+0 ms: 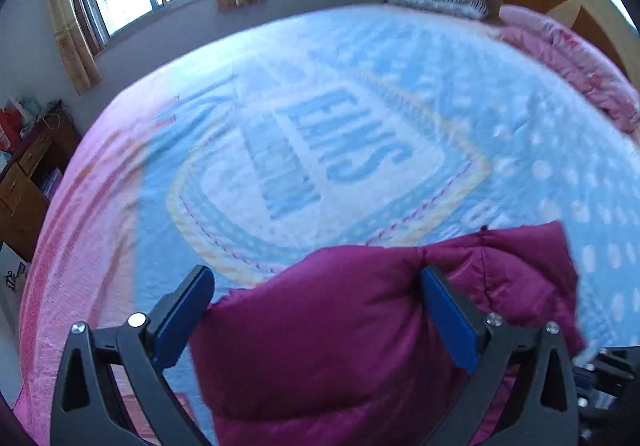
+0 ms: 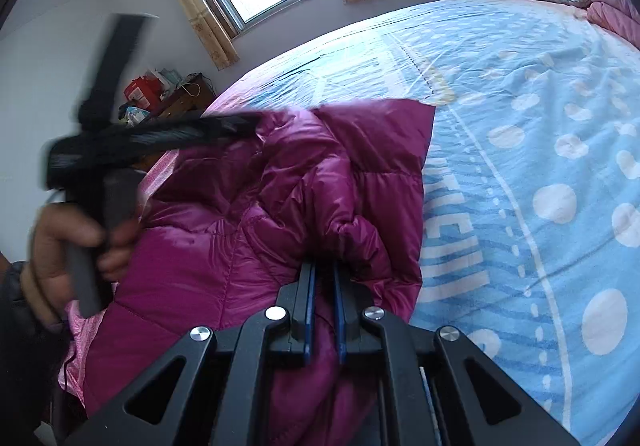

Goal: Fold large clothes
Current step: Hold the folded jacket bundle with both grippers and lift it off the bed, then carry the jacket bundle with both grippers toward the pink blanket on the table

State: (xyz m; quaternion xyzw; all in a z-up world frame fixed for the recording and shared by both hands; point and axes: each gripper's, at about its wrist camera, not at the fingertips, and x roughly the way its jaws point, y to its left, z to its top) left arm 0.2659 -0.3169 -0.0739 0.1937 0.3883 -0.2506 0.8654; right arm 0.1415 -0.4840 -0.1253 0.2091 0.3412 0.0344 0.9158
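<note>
Risking a slipped pinch and a lopsided fold: right hand-held gripper (image 2: 323,266) clamped narrow on slick puffy fabric of the magenta down jacket (image 2: 256,213) bunched on the bed (image 2: 520,149), left hand-held gripper (image 1: 316,278) wide, holding nothing.

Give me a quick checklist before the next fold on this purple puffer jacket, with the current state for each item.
1. Right gripper clamped on a bunched fold of the jacket: ok.
2. Left gripper open, fabric between its fingers but not pinched: ok.
3. Jacket lying flat: not ok, rumpled.
4. Jacket fully on the bed cover: cannot tell, its near edge is out of view.
5. Bare cover beyond the jacket for folding: ok.
</note>
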